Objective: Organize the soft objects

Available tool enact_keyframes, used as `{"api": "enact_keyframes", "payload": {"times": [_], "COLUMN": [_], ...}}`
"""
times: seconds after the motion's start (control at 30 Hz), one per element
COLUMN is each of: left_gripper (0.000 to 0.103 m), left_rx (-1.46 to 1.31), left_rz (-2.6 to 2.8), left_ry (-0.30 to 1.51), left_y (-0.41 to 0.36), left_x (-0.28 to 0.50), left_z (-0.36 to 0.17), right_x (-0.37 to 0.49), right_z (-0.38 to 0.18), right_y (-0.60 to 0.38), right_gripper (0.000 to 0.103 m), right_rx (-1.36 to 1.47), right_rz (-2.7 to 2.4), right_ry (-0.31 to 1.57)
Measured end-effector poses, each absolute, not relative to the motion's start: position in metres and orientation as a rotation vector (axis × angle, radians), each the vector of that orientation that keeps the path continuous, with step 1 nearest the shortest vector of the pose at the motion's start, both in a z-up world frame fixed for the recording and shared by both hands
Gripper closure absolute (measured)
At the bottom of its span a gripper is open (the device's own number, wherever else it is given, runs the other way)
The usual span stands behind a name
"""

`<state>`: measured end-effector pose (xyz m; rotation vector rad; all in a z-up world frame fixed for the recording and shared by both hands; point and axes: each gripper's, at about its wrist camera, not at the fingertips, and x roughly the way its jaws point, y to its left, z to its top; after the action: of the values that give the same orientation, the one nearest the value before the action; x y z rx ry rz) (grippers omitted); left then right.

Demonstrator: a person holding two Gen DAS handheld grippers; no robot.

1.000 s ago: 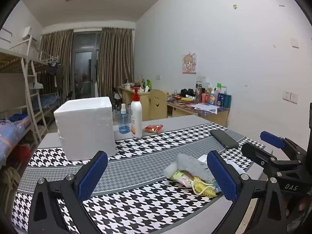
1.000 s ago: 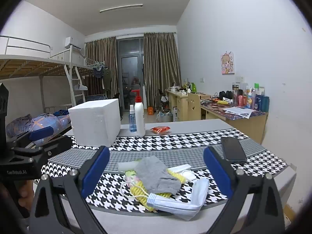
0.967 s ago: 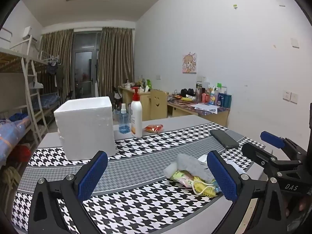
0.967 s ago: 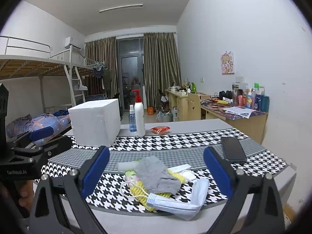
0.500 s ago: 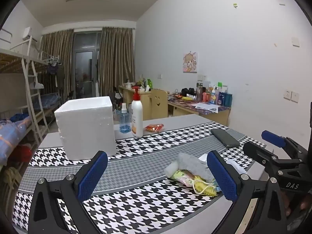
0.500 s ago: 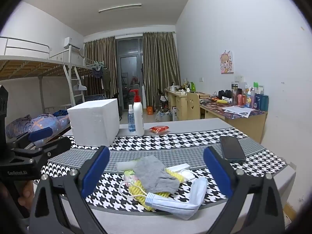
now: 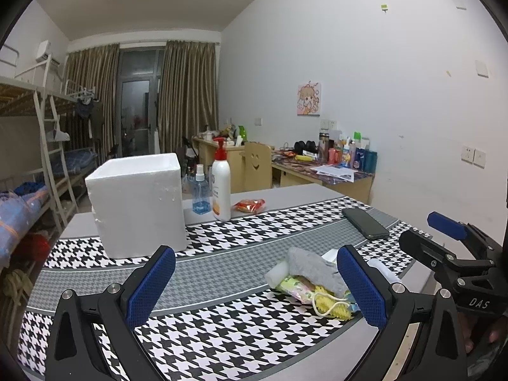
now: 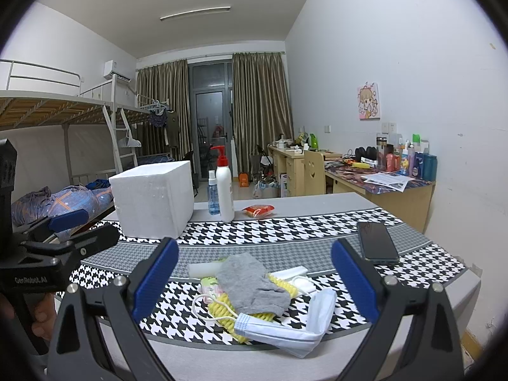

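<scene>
A small heap of soft things lies near the table's front edge: a grey sock (image 8: pixel 254 281) on top, a yellow knitted piece (image 8: pixel 222 312) under it, a blue face mask (image 8: pixel 285 333) in front and a white sponge (image 8: pixel 203 268) behind. The same grey sock (image 7: pixel 312 268) shows right of centre in the left wrist view. My right gripper (image 8: pixel 254 281) is open and hovers just short of the heap. My left gripper (image 7: pixel 254 285) is open over the bare cloth, left of the heap. Both hold nothing.
A white foam box (image 7: pixel 138 204) stands at the back left of the houndstooth tablecloth (image 7: pixel 222 343). Beside it are a pump bottle (image 7: pixel 221 185), a blue spray bottle (image 7: pixel 200 195) and a red snack packet (image 7: pixel 250 205). A dark phone (image 8: pixel 376 244) lies at the right.
Both views shift only slightly; the grippers stay open and the heap has not been touched.
</scene>
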<state>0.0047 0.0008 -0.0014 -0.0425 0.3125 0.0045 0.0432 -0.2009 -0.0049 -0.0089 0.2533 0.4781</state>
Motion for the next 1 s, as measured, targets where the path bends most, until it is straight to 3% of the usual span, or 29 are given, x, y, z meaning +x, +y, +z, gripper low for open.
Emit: {"api": "enact_keyframes", "payload": {"times": [1.0], "left_gripper": [0.001], "left_rx": [-0.03], "left_rz": [0.014], "left_ry": [0.389], "left_y": [-0.001], "left_x": [0.034], "left_z": [-0.012], "right_x": [0.063], "right_z": [-0.013], "right_y": [-0.203], "right_gripper": [0.004], "right_rx": [-0.02], "right_rz": [0.464], "right_ry": [0.312]}}
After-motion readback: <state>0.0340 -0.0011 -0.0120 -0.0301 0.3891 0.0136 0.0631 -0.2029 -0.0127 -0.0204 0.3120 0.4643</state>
